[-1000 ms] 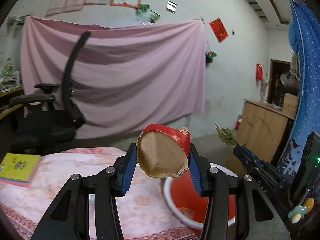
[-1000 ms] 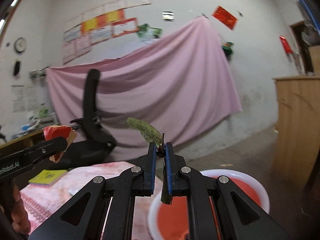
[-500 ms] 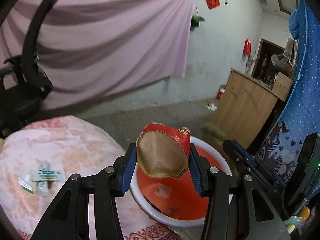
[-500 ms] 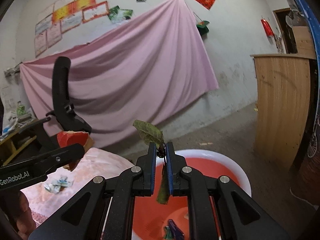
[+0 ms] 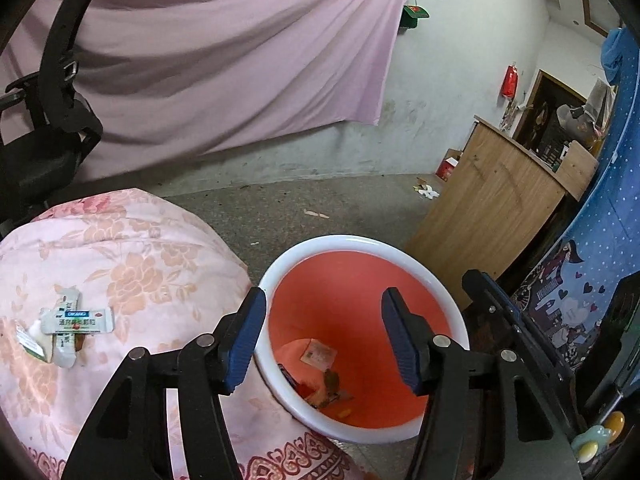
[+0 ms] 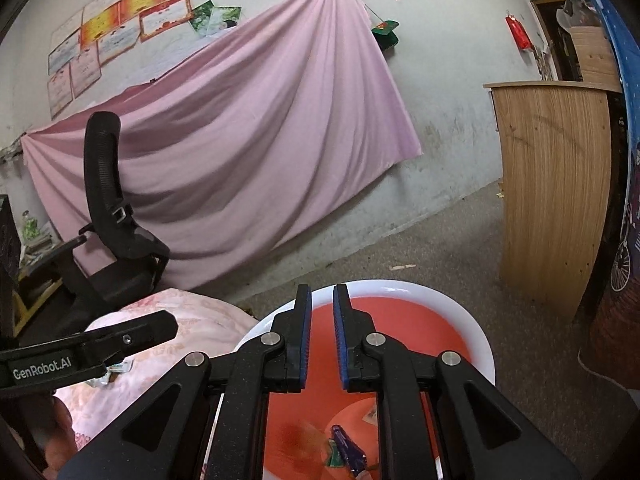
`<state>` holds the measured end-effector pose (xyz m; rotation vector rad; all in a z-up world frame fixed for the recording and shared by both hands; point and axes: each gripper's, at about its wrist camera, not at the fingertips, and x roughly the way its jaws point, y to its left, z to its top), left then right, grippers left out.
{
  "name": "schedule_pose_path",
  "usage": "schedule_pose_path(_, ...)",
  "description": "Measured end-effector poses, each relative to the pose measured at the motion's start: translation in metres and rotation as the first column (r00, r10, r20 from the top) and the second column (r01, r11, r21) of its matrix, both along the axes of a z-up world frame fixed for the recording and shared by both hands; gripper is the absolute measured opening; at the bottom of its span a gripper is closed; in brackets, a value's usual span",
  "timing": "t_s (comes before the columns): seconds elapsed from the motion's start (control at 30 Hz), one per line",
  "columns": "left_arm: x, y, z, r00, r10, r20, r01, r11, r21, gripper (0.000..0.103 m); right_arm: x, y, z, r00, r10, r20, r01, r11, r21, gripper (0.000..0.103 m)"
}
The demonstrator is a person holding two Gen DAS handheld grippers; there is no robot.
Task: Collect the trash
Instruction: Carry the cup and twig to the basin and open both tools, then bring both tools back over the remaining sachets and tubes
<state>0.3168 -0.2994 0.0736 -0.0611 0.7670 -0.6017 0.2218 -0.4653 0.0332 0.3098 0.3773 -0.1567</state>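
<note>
The left claw (image 5: 323, 334) is held tilted downward, its two blue-padded fingers (image 5: 245, 340) standing well apart; its jaws have just been opening, and nothing is gripped between them. The right claw (image 6: 322, 330) is pointed less steeply downward, its pads (image 6: 306, 332) separated by only a narrow gap; its jaws have just been opening too, and the gap is empty. In the right wrist view the left claw is seen at the left edge, with part of a hand (image 6: 56, 436) beneath it.

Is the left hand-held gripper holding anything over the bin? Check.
No: the left hand-held gripper has open jaws with nothing between them, only the red bin below.
</note>
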Motion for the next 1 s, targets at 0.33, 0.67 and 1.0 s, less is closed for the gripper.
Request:
schedule_pose_path(0.33, -0.019, 0.056, 0.002, 0.986, 0.151, 0.076, -0.146, 0.987, -0.071, 0.070, -0.009, 0.010, 0.009, 0.997, 0.011, 0.072, -0.008, 0.999, -0.035, 0.047)
schedule_pose_path(0.67, -0.048, 0.112, 0.020, 0.941, 0.279, 0.194, -0.269, 0.960, -0.079, 0.082, -0.020, 0.037, 0.026, 0.984, 0.057, 0.170, -0.045, 0.996, -0.076, 0.086)
schedule_pose_path(1.0, -0.078, 0.161, 0.030, 0.876, 0.381, 0.297, -0.370, 0.924, -0.096, 0.083, -0.034, 0.071, 0.043, 0.947, 0.122, 0.298, -0.090, 0.989, -0.119, 0.103)
